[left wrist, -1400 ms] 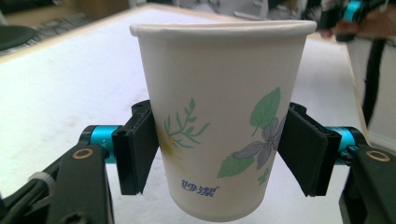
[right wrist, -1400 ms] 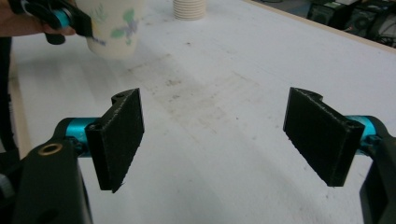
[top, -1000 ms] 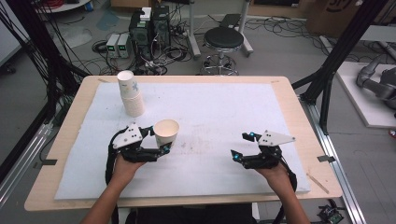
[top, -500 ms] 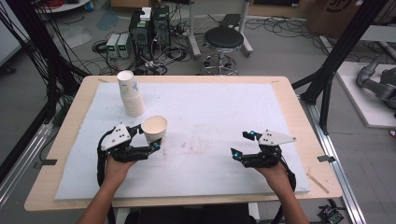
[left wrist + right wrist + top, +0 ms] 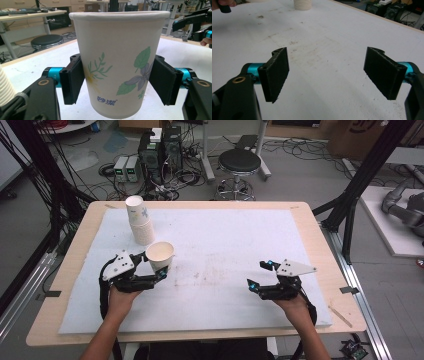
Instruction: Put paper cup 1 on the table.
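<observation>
High view: left gripper (image 5: 161,268), fingers clamped on paper cup (image 5: 160,255), has carried it leftward over the surface (image 5: 225,235), now just beside the cup stack (image 5: 139,219); judged ready for stacking. Right gripper (image 5: 260,275): fingers apart, empty, well clear. Nothing stands between cup and stack.

- The paper cup (image 5: 117,62) is standing upright and open-mouthed, white with green leaves, a purple flower and small blue printing near its base.
- It is sitting pinched between the left gripper's (image 5: 152,266) two black pads at mid-height.
- It is staying just beside the stack of paper cups (image 5: 139,219), near the white mat's left side.
</observation>
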A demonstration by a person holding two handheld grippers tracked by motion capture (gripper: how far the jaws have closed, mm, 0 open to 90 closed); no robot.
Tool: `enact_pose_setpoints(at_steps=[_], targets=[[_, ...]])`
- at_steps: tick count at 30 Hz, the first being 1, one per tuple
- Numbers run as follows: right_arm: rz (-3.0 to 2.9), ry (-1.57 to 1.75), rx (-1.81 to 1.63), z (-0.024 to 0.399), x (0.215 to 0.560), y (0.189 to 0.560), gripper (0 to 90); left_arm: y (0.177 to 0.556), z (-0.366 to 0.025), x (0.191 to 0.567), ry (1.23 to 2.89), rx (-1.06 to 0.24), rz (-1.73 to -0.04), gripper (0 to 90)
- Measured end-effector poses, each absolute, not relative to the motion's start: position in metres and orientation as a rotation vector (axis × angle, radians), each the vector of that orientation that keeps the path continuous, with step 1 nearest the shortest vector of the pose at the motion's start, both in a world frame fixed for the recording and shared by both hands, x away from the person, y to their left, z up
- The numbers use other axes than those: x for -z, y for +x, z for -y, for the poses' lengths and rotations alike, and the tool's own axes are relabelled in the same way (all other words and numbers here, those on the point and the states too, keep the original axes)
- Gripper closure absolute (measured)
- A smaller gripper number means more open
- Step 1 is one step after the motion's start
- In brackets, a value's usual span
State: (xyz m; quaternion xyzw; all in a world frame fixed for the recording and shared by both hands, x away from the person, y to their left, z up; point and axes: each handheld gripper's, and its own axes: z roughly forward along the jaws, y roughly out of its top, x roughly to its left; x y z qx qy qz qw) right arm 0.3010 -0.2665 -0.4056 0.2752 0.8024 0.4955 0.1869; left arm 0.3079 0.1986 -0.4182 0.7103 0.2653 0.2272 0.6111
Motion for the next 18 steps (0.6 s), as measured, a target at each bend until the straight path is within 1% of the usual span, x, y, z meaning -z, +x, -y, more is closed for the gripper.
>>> enact_pose_setpoints(at_steps=[5,9,10,12,16,18], targets=[[-2.265,0.776,-1.386,0.267,0.406,0.3,20.9,0.311,-0.213,0.423,1.655,-0.555,-0.649,31.9],[-2.262,0.775,-1.386,0.267,0.406,0.299,21.0,0.313,-0.234,0.429,1.674,-0.595,-0.689,31.9],[-2.268,0.769,-1.388,0.267,0.406,0.298,20.9,0.314,-0.245,0.434,1.693,-0.627,-0.716,31.9],[-2.268,0.765,-1.389,0.266,0.406,0.298,20.9,0.314,-0.25,0.436,1.698,-0.641,-0.73,31.9],[-2.272,0.757,-1.391,0.264,0.406,0.298,20.9,0.312,-0.273,0.442,1.65,-0.656,-0.811,31.9],[-2.274,0.754,-1.392,0.264,0.405,0.298,20.9,0.312,-0.276,0.443,1.645,-0.658,-0.824,31.9]])
